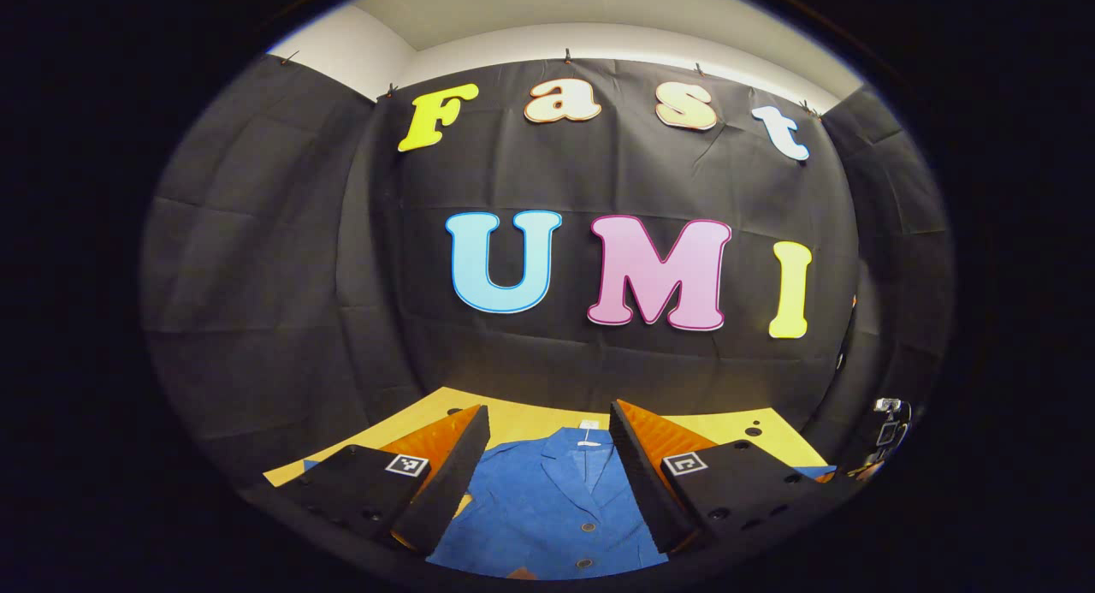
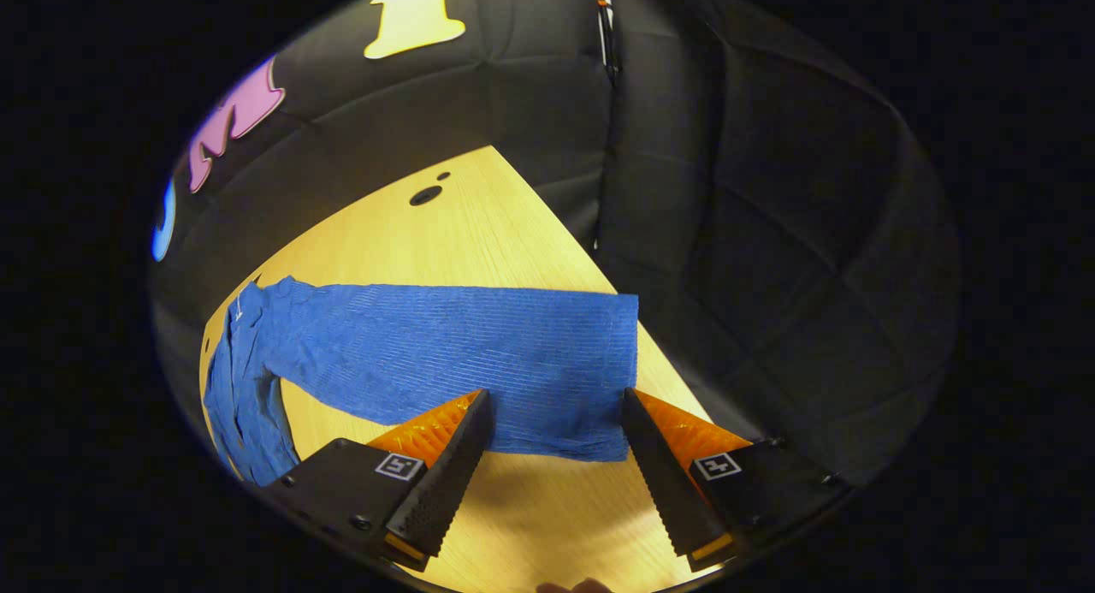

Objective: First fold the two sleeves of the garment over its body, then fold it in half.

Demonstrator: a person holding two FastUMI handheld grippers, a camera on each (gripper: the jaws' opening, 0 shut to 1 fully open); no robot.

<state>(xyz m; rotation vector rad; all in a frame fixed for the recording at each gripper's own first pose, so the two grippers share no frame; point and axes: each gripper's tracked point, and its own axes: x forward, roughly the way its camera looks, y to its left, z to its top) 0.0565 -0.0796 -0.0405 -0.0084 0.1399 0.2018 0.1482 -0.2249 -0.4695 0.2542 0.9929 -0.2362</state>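
Note:
A blue ribbed jacket (image 1: 552, 507) with buttons lies flat on the wooden table (image 1: 727, 426), collar toward the far wall. My left gripper (image 1: 547, 422) hovers open above its chest, nothing between the fingers. In the right gripper view one blue sleeve (image 2: 479, 353) stretches straight out across the table (image 2: 462, 234), its cuff toward the table's right edge. My right gripper (image 2: 556, 400) stands open just above the sleeve's cuff end, fingers on either side of its near hem. The other gripper (image 1: 890, 430) shows small at the far right of the left gripper view.
The black cloth wall closes the booth on all sides behind the table. Two small dark holes (image 2: 425, 196) mark the tabletop's far corner. The table's right edge (image 2: 650, 336) runs just past the sleeve's cuff. Part of a hand (image 2: 573, 586) peeks in at the bottom.

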